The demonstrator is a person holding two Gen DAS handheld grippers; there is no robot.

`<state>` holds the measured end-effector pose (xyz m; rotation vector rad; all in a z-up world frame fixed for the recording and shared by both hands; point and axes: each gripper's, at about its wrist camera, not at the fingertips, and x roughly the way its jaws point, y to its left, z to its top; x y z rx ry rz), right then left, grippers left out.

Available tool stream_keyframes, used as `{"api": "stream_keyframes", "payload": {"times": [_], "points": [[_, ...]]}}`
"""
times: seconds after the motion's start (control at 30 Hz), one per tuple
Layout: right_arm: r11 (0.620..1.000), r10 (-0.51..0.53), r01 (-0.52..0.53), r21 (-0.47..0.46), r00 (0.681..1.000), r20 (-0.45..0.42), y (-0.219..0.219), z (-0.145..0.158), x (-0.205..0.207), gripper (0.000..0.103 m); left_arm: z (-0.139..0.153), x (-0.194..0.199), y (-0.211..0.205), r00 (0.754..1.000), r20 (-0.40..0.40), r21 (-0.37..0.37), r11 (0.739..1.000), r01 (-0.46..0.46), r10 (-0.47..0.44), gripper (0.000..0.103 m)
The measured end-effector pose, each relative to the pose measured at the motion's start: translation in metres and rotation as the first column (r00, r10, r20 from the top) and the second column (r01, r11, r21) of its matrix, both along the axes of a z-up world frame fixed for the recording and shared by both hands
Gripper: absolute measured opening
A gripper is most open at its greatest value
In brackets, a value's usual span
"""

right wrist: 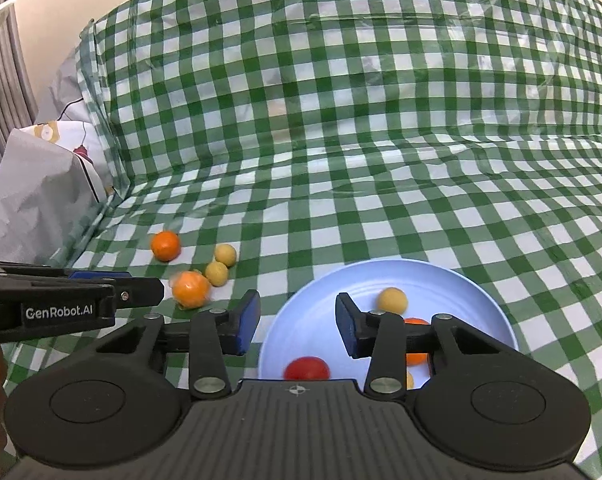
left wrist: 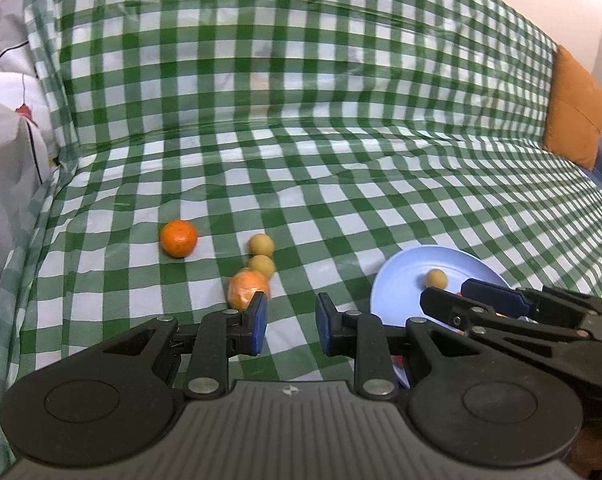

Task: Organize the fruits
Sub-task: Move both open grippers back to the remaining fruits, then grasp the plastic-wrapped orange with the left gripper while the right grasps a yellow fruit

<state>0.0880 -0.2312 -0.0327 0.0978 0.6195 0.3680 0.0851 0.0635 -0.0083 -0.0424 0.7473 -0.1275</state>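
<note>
the fruits lie on a green checked cloth [left wrist: 341, 184] draped over what looks like a sofa or bed, not a firm counter. four are loose to the left of the blue plate [right wrist: 481, 304]: a far orange [left wrist: 178, 238], a nearer orange [left wrist: 247, 289], and two small yellow balls [left wrist: 261, 245] lying close behind it, the nearer of the two touching or almost touching it. in the plate there are a yellow ball [right wrist: 392, 300], a red fruit [right wrist: 307, 368] and an orange one half hidden behind the claw finger.

the left claw [left wrist: 291, 326] hangs just in front of the nearer orange, its jaws set narrow with nothing between them; the orange shows just behind its left pad. the right claw [right wrist: 297, 330] hangs over the plate's near-left rim, jaws partly apart and empty.

the risks, as i judge them: the left gap looks narrower than the orange, so pushing forward without opening first would shove the fruit and knock it into the yellow balls behind, and round fruit on slick, soft cloth rolls easily. the nearer orange already looks blurred, so it may be unsteady. the surface gives under pressure, so a claw pressing down near the plate could tilt it and spill what is gathered. the two claws are close together; reaching across could make them clash. a hard pinch may bruise soft fruit.
</note>
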Motion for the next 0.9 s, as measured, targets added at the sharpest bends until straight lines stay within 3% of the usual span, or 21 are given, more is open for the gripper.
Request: {"api": "stream_keyframes", "payload": {"times": [0.13, 0.23, 0.37, 0.43, 0.5, 0.6, 0.77, 0.9], "points": [[1.000, 0.013, -0.013, 0.014, 1.000, 0.004, 0.004, 0.000, 0.004, 0.043, 0.002, 0.007, 0.011, 0.999, -0.016, -0.015, 0.999, -0.034, 0.034, 0.029], [0.999, 0.018, -0.018, 0.027, 1.000, 0.005, 0.006, 0.001, 0.007, 0.043, 0.003, 0.012, 0.031, 0.995, -0.033, -0.061, 0.993, -0.098, 0.096, 0.037], [0.999, 0.026, -0.027, 0.048, 1.000, 0.005, 0.009, 0.001, 0.011, 0.042, -0.003, 0.024, 0.067, 0.972, -0.111, -0.164, 0.961, -0.224, 0.208, 0.042], [0.998, 0.031, -0.031, 0.058, 1.000, 0.005, 0.011, 0.002, 0.013, 0.042, -0.009, 0.031, 0.080, 0.958, -0.158, -0.198, 0.942, -0.270, 0.241, 0.051], [0.997, 0.035, -0.035, 0.071, 0.999, 0.003, 0.012, 0.002, 0.016, 0.042, -0.015, 0.038, 0.087, 0.949, -0.195, -0.229, 0.929, -0.290, 0.248, 0.066], [0.995, 0.042, -0.042, 0.094, 0.999, -0.004, 0.014, 0.002, 0.019, 0.042, -0.020, 0.048, 0.086, 0.949, -0.219, -0.265, 0.923, -0.280, 0.225, 0.072], [0.990, 0.046, -0.042, 0.132, 0.999, -0.025, 0.015, 0.001, 0.024, 0.042, -0.030, 0.066, 0.058, 0.959, -0.226, -0.224, 0.949, -0.223, 0.172, 0.073], [0.987, 0.042, -0.036, 0.158, 0.999, -0.035, 0.011, 0.001, 0.028, 0.042, -0.043, 0.080, 0.041, 0.956, -0.231, -0.160, 0.962, -0.220, 0.180, 0.073]]}}
